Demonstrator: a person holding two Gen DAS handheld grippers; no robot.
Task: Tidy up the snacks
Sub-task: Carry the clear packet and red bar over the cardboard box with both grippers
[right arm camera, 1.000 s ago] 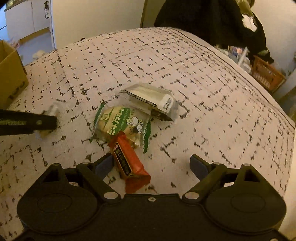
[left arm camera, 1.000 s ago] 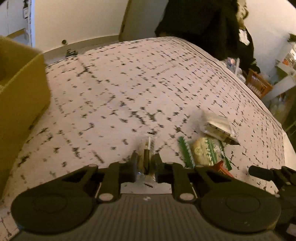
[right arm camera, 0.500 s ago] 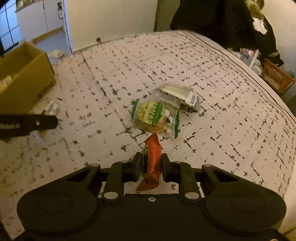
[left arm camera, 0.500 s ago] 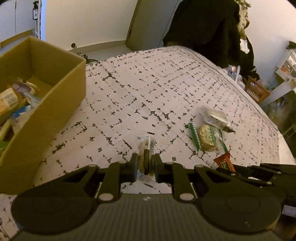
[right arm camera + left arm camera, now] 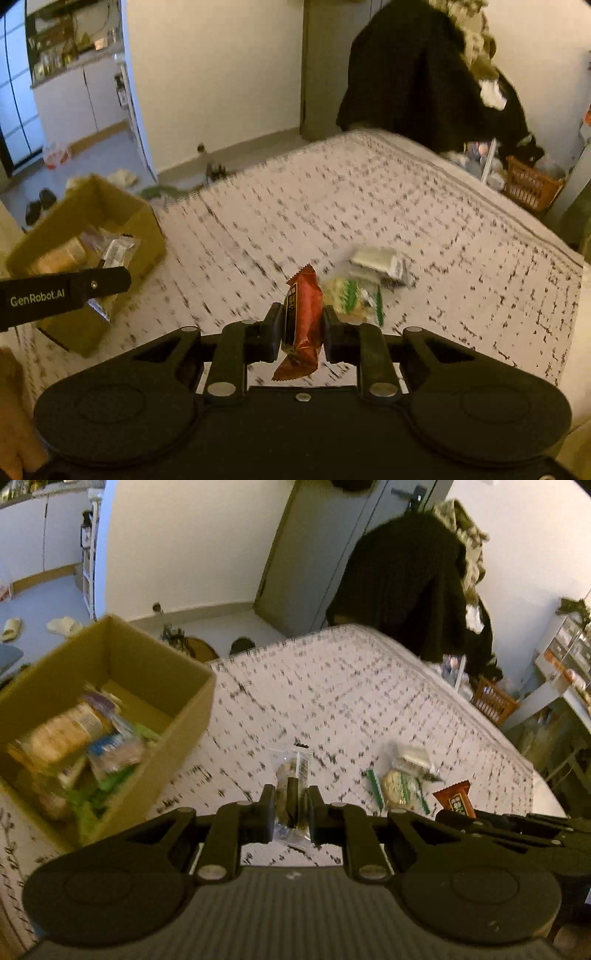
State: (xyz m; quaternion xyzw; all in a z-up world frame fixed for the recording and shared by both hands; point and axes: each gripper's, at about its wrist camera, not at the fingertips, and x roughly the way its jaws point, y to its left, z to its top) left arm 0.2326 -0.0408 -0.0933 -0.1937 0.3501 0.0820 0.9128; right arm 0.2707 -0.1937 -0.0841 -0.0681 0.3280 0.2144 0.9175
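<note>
My left gripper (image 5: 290, 805) is shut on a clear-wrapped snack bar (image 5: 291, 775) and holds it above the patterned bed, right of the cardboard box (image 5: 177, 731). The box holds several snacks (image 5: 74, 734). My right gripper (image 5: 300, 328) is shut on a red snack packet (image 5: 303, 314), raised above the bed; the packet also shows in the left wrist view (image 5: 455, 797). A green-striped cookie packet (image 5: 351, 295) and a clear packet with a white label (image 5: 380, 262) lie on the bed beyond it. The left gripper (image 5: 92, 284) shows by the box (image 5: 144, 236).
The bed (image 5: 332, 686) has a white cover with black marks; its far and right edges drop to the floor. A dark coat (image 5: 406, 74) hangs at the back. An orange basket (image 5: 532, 188) stands at the right. Slippers and clutter lie on the floor at the left.
Both grippers have risen and drawn back with their snacks held. The box has come further into the left view. A second ago the right gripper was open around the red packet.
</note>
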